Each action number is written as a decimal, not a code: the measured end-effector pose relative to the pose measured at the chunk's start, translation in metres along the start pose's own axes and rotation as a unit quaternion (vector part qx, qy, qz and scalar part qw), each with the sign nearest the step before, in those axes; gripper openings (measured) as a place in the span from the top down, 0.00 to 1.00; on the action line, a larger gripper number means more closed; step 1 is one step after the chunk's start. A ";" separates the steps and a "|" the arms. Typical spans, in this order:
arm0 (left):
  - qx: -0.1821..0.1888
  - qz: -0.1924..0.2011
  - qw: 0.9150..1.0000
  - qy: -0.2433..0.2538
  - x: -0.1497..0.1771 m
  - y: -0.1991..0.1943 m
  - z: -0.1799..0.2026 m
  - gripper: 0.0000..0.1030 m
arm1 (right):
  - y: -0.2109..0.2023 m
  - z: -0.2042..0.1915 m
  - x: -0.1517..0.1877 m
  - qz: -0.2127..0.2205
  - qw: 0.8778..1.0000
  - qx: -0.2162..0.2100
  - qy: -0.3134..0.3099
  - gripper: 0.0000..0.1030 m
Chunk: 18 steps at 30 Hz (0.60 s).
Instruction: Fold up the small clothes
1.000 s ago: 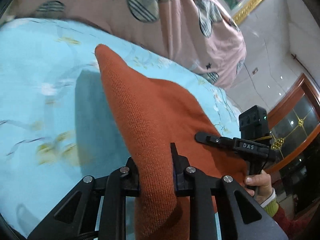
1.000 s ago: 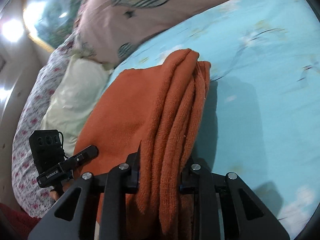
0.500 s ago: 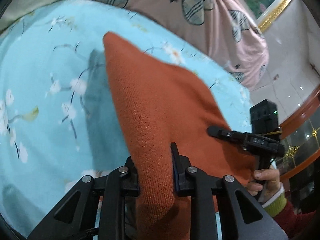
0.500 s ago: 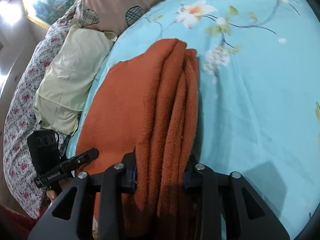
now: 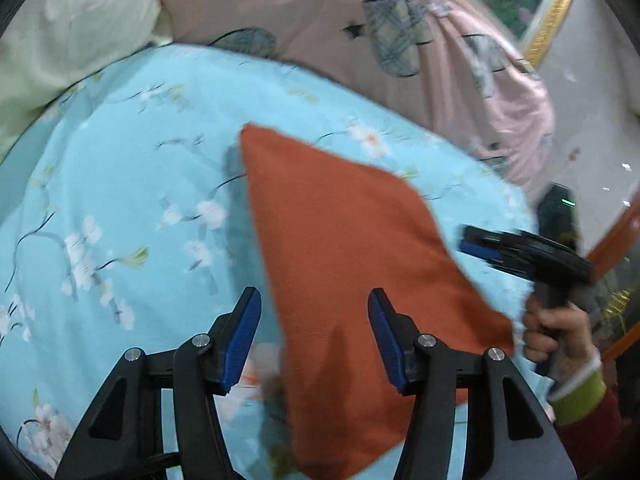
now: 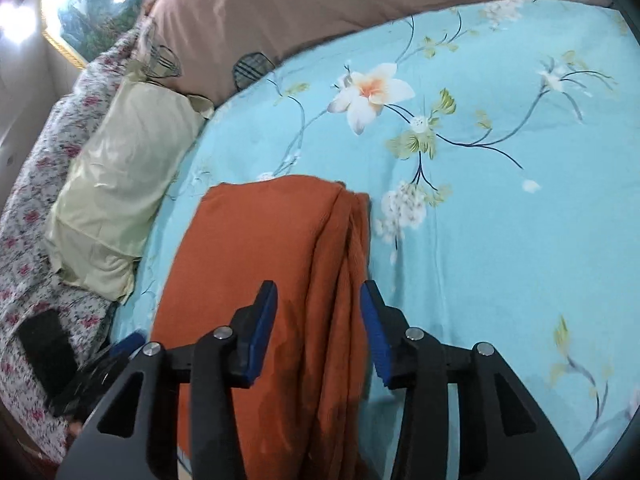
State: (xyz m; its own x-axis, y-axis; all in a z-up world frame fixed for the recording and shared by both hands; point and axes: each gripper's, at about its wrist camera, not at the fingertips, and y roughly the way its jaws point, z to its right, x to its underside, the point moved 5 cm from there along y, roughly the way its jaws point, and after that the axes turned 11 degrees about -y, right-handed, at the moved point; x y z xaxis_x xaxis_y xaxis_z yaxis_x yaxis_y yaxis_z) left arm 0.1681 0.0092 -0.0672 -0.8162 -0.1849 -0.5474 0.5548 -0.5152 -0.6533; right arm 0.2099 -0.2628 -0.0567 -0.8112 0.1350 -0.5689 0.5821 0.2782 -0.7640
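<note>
Blue floral bedsheet (image 6: 500,208), pink quilt (image 5: 360,32), pale pillow (image 6: 120,184), gold-framed painting (image 6: 80,12)

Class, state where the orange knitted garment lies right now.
The orange garment lies folded on the blue floral sheet, right of the pale pillow.

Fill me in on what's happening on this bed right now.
A person with a handheld gripper in each hand is folding an orange knit garment on a blue floral bedspread. Both the left gripper and the right gripper are open, their jaws spread to either side of the fabric without clamping it. The garment lies folded in layers on the bedspread, with a pale yellow pillow and a pink quilt beyond it.
</note>
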 end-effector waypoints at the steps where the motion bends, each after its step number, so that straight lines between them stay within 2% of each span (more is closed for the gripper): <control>1: 0.014 -0.002 1.000 0.010 0.001 -0.002 0.008 0.47 | 0.007 0.003 -0.005 -0.003 1.000 -0.003 0.007 0.62; 5: 0.036 -0.020 0.998 0.041 0.012 0.003 0.026 0.47 | 0.018 -0.001 -0.020 0.007 1.000 -0.009 0.005 0.73; 7: 0.042 -0.033 0.997 0.047 0.018 0.010 0.032 0.50 | 0.019 -0.004 -0.028 0.006 1.000 -0.009 -0.003 0.90; 9: 0.047 -0.049 0.996 0.057 0.026 0.016 0.035 0.50 | 0.010 -0.011 -0.035 0.019 1.000 -0.007 -0.018 0.91; 12: 0.044 -0.057 0.995 0.065 0.031 0.021 0.038 0.52 | -0.024 -0.023 -0.039 0.075 0.997 -0.017 -0.032 0.91; 14: 0.049 -0.059 0.995 0.065 0.030 0.019 0.039 0.52 | -0.034 -0.018 -0.035 0.090 0.995 0.004 -0.031 0.91; 18: 0.052 -0.067 0.994 0.069 0.033 0.022 0.038 0.53 | -0.001 0.012 -0.018 0.040 0.998 0.043 -0.001 0.91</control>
State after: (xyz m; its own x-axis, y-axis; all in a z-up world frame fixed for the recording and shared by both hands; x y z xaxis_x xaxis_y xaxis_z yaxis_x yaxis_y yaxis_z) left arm 0.1472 -0.0399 -0.0794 -0.8479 0.0038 -0.5302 0.4170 -0.6130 -0.6711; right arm 0.2244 -0.2770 -0.0500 -0.7623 0.1512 -0.6293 0.6472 0.1849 -0.7396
